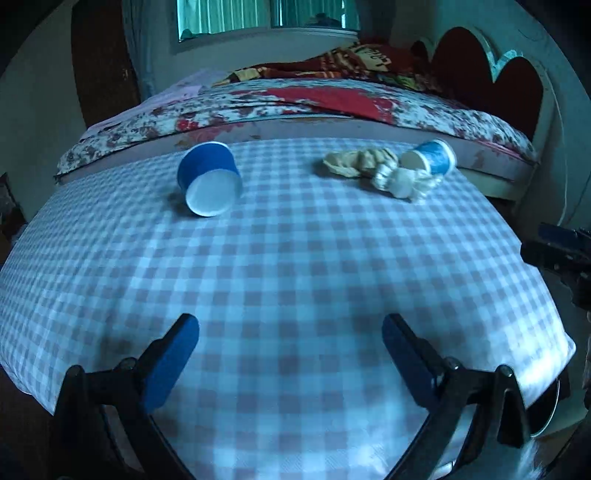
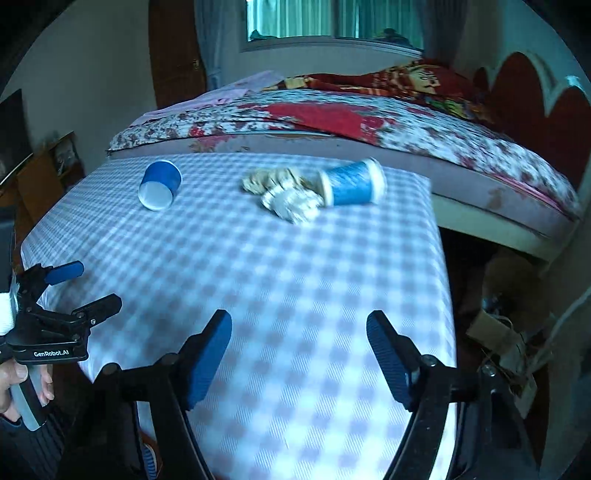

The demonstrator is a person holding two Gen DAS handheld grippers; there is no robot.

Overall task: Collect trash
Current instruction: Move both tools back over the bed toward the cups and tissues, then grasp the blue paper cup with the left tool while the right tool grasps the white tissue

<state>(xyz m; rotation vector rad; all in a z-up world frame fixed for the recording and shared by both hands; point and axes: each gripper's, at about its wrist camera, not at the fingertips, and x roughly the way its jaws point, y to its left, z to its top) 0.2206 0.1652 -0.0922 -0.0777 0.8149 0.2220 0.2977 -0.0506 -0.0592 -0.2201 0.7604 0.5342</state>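
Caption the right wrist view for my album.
Open right claw faces two tipped blue cups and crumpled paper on a checkered table.

My left wrist view sits low over the near edge of the desk (image 1: 295, 258), facing across its checked cloth toward the bed (image 1: 295, 103). My right wrist view looks the same way from further right, taking in the desk's right edge and the left tongs (image 2: 85, 284) at its left side. Both share the dark blue cup (image 1: 208, 177), the crumpled paper (image 1: 369, 166) and the window (image 1: 266, 14).
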